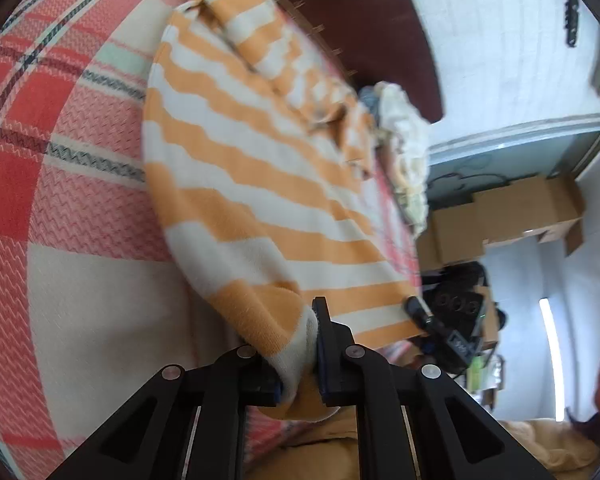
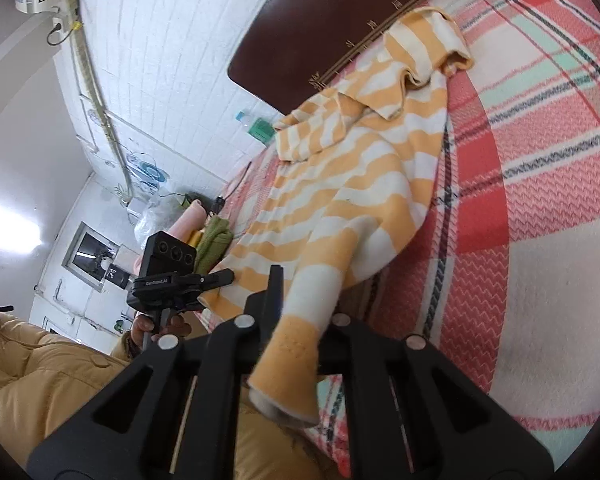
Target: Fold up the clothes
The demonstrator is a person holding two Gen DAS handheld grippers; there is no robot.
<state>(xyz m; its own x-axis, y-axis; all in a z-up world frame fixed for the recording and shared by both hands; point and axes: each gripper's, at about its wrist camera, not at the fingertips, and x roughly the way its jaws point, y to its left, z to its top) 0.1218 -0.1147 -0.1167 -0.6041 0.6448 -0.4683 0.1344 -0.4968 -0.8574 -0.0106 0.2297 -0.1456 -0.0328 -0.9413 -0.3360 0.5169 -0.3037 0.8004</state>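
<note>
An orange and white striped garment lies spread on a red plaid blanket on the bed. My left gripper is shut on the garment's near hem corner. In the right wrist view the same garment stretches away, one sleeve folded near the headboard. My right gripper is shut on the garment's orange cuffed end, which hangs out toward the camera. The left gripper shows in the right wrist view at the garment's other near corner; the right gripper shows in the left wrist view.
A dark brown headboard stands at the far end. A pile of other clothes lies near it. Cardboard boxes stand beside the bed. Green and pink items and a bottle sit past the far bed edge.
</note>
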